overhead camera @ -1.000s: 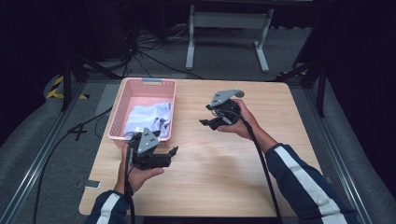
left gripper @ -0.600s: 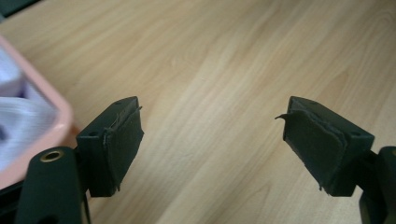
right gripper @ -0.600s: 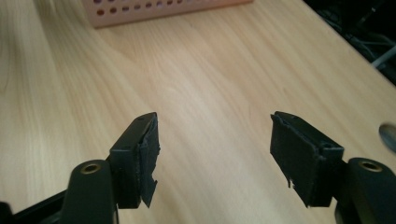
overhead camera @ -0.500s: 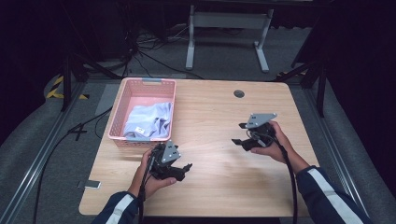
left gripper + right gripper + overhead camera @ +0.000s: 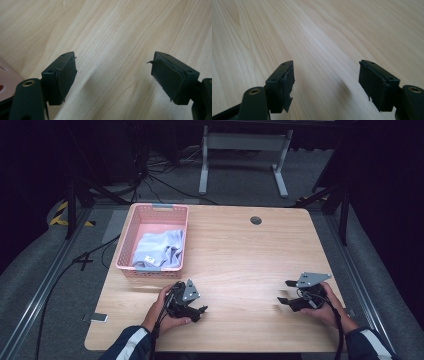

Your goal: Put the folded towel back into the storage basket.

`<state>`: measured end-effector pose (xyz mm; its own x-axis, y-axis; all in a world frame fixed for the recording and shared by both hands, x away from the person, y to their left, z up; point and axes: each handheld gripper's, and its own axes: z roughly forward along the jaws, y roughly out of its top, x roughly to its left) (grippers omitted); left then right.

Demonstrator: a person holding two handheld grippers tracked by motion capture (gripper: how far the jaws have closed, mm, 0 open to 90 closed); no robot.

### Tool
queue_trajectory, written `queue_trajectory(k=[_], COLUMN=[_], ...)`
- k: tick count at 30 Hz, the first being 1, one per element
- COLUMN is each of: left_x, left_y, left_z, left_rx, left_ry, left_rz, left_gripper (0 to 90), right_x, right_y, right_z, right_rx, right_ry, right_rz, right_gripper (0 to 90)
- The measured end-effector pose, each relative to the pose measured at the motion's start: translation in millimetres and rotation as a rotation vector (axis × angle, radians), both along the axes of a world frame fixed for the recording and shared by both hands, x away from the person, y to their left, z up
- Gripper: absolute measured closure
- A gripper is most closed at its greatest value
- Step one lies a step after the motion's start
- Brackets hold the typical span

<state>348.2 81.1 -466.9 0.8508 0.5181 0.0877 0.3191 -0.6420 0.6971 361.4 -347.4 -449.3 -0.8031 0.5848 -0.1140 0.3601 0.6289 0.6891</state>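
High view: both claws sit low over the bare counter (image 5: pixel 235 255), nothing between their jaws. The left claw (image 5: pixel 200 311) gapes wide just in front of the pink basket (image 5: pixel 131 237); the right claw (image 5: pixel 284 292), well apart from it, has just been opening. The grey cloth (image 5: pixel 160 249) lies crumpled inside the basket — soft, light, floppy, I'd say. Pinch a raised fold.

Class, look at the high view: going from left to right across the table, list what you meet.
Pink basket holding a grey cloth → left gripper → round table hole → right gripper.
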Motion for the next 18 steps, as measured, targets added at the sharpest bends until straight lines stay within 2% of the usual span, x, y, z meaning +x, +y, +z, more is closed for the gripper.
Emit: queue_trajectory(k=[1, 2, 4, 6, 8, 9, 18], left_x=[1.4, 2.6, 5.3, 6.7, 8.5, 9.7, 15.4], left_y=[0.7, 0.9, 1.9, 2.7, 3.7, 3.7, 0.3], left_z=[-2.0, -3.8, -5.5, -7.2, -10.3, -10.3, -10.6], left_rx=[-0.005, -0.007, -0.017, -0.034, -0.067, -0.066, -0.061], left_ry=[0.008, 0.013, 0.03, 0.042, 0.061, 0.071, 0.074], left_rz=[-0.005, -0.004, -0.007, -0.002, -0.003, 0.004, -0.028], left_gripper=[19.8, 19.7, 18.6, 17.7, 17.2, 16.3, 12.0], right_x=[-2.3, -3.7, -7.2, -11.4, -15.0, -16.5, -18.2], right_y=[-7.4, -17.5, -31.1, -43.8, -50.8, -53.8, -55.5], right_z=[-2.7, -5.8, -11.4, -14.3, -15.6, -17.1, -17.5], right_rx=[0.01, 0.043, 0.045, 0.083, 0.098, 0.109, 0.108], right_ry=[0.016, 0.037, 0.031, 0.038, 0.031, 0.018, 0.016], right_rz=[-0.011, -0.033, -0.087, -0.136, -0.163, -0.164, -0.177], right_gripper=[29.3, 28.9, 25.4, 24.2, 23.3, 22.8, 21.8])
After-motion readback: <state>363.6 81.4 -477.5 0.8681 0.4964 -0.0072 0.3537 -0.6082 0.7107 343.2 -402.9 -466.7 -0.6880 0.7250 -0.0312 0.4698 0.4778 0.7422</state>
